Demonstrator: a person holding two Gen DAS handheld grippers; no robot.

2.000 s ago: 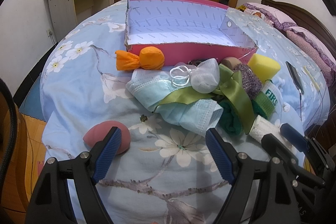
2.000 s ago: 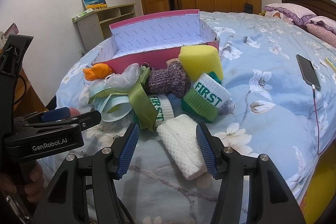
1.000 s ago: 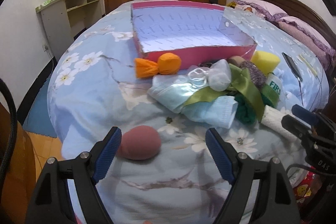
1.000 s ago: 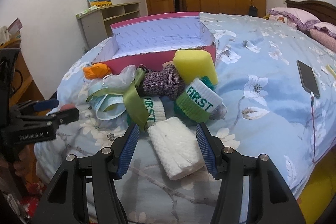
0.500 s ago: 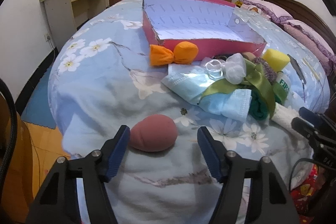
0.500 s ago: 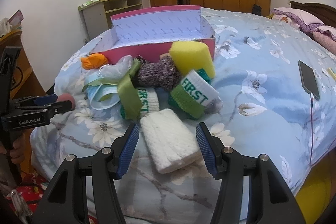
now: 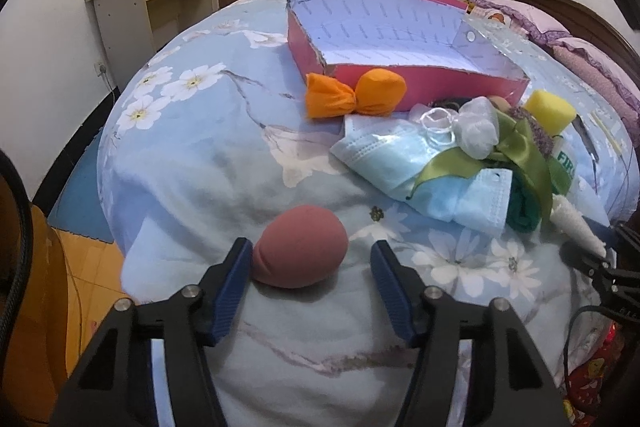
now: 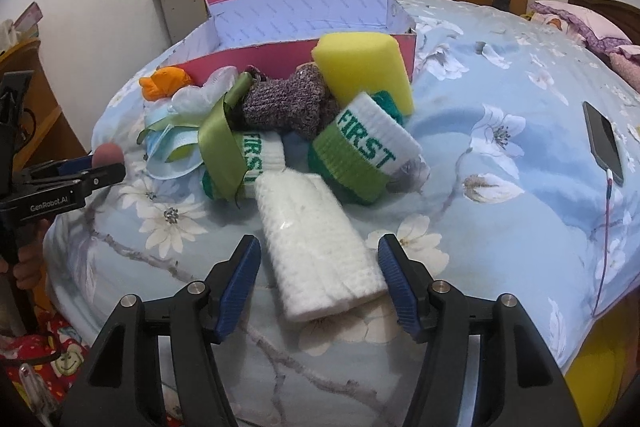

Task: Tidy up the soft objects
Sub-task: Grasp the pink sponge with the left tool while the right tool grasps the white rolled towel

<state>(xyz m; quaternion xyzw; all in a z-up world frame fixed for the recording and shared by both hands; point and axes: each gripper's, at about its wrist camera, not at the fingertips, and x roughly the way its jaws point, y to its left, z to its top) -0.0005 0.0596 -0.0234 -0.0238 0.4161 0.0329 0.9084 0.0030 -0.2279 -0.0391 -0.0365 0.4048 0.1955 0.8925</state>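
A pink egg-shaped sponge (image 7: 300,247) lies on the bed between the jaws of my open left gripper (image 7: 310,263); its left pad touches or nearly touches the sponge. A white knitted sock (image 8: 316,247) lies between the jaws of my open right gripper (image 8: 318,267), not gripped. Behind lies a pile: orange cloth bundle (image 7: 352,93), blue face masks (image 7: 400,159), green ribbon (image 8: 220,143), purple knit sock (image 8: 288,103), yellow sponge (image 8: 364,67), green-white "FIRST" wristbands (image 8: 360,151). The open pink box (image 7: 400,39) stands behind the pile, nothing visible in it.
A phone (image 8: 604,143) with a cable lies on the bed at the right. Pillows (image 7: 592,59) lie at the headboard. A shelf unit (image 7: 148,11) stands by the wall at the left. The bed edge drops off just below both grippers.
My left gripper has swung left from the pile to the pink sponge, and its jaws have narrowed around it. My right gripper has stayed open around the white sock, drawing slightly closer.
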